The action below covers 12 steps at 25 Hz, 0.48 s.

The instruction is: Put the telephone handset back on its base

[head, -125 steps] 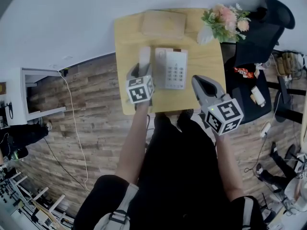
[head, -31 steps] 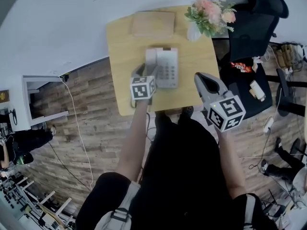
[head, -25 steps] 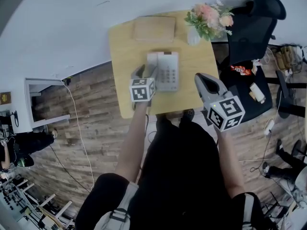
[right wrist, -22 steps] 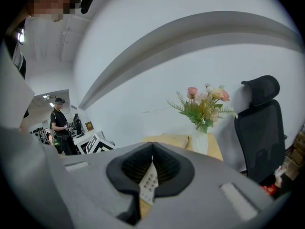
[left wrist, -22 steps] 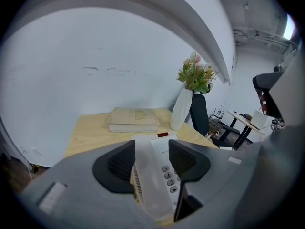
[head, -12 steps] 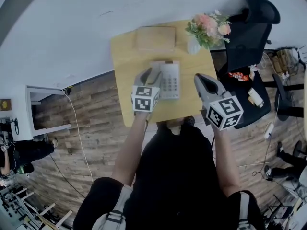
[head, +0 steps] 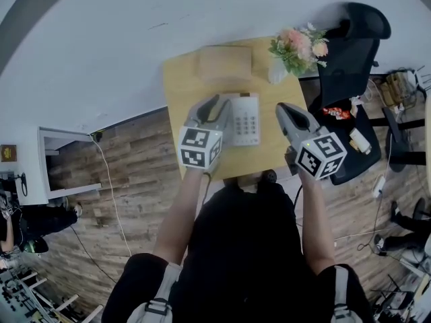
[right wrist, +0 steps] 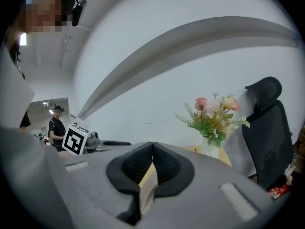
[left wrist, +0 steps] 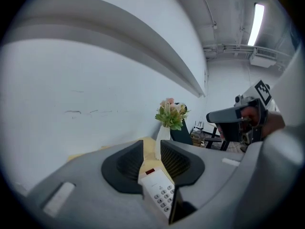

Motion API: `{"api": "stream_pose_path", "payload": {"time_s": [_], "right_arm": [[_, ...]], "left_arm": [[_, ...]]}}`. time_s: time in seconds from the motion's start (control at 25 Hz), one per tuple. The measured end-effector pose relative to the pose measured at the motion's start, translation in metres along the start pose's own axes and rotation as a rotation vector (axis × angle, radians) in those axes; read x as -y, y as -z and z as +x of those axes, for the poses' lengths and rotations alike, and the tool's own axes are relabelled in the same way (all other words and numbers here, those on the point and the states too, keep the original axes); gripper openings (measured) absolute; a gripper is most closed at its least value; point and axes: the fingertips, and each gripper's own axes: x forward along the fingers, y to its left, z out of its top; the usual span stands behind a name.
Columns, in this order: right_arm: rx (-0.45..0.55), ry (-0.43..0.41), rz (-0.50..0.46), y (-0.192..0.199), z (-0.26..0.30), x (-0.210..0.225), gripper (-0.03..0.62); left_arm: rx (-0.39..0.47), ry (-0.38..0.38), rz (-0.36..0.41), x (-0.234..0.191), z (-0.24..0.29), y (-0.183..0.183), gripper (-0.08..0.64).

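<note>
- My left gripper (head: 222, 103) hangs over the left edge of the telephone (head: 247, 120), jaws closing, nothing gripped between them.
- My right gripper (head: 284, 110) hovers just right of the telephone.
- A box (head: 224, 64) and flowers (head: 297, 46) stand at the far side of the table (head: 180, 93).

A pale wooden counter (head: 180, 96) stands against a white wall (head: 121, 39) on a wood-plank floor (head: 135, 173), a black office chair (head: 350, 46) beside it, a strip light (left wrist: 256, 18) overhead.

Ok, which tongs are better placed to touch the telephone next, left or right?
Left. The left tongs hang over the left side of the telephone, jaws closing with nothing between them, the keypad just below in the left gripper view. The right tongs are shut, off to its right.
</note>
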Motion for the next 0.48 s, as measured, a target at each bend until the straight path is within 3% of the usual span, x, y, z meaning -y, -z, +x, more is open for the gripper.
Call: {"api": "stream_pose_path", "payload": {"time_s": [0.48], "right_arm": [[0.027, -0.017, -0.001, -0.004, 0.011, -0.027, 0.003]], "left_arm": [[0.091, 0.066, -0.021, -0.002, -0.041, -0.031, 0.048]]}}
